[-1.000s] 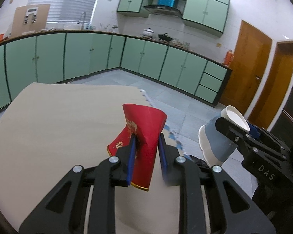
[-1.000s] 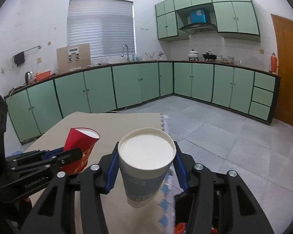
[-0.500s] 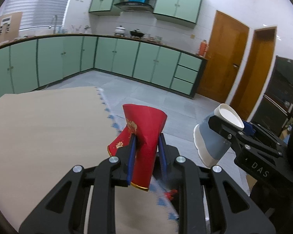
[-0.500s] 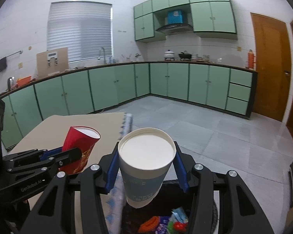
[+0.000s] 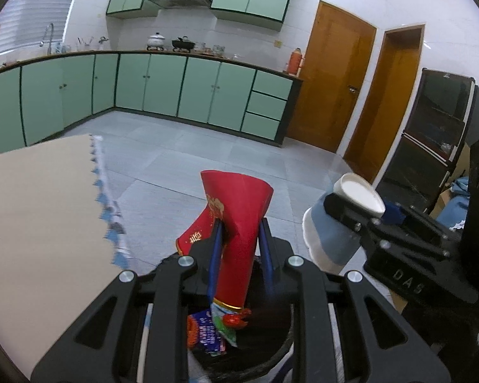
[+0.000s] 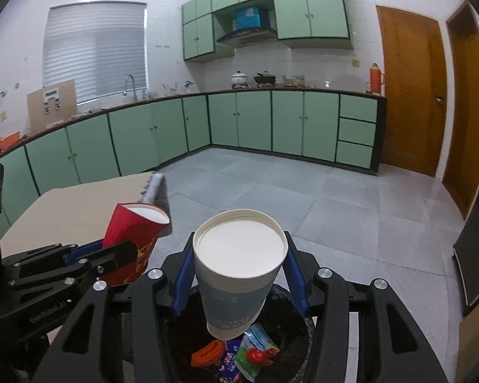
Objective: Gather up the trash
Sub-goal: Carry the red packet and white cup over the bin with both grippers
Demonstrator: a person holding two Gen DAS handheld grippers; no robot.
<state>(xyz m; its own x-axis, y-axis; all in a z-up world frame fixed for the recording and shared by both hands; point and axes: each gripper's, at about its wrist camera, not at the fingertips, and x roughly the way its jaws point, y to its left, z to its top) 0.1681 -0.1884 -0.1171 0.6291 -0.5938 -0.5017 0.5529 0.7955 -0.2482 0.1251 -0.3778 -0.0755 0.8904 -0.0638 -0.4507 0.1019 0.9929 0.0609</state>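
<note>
While wrappers (image 6: 239, 354) already lie in the bin (image 6: 303, 325) at 6 o'clock, left gripper (image 5: 239, 239) grasps red cup (image 5: 239, 210), right gripper (image 6: 238, 274) grasps white cup (image 6: 239, 255); 2 drops left.

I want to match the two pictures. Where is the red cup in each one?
Left wrist view: red cup at centre, squeezed between the left gripper fingers.
Right wrist view: red cup at lower left.
Shared landmark: orange flask on the counter.

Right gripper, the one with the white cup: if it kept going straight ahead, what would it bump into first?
Probably nothing soon. The right gripper points over the bin at open grey floor; depth is unclear.
</note>
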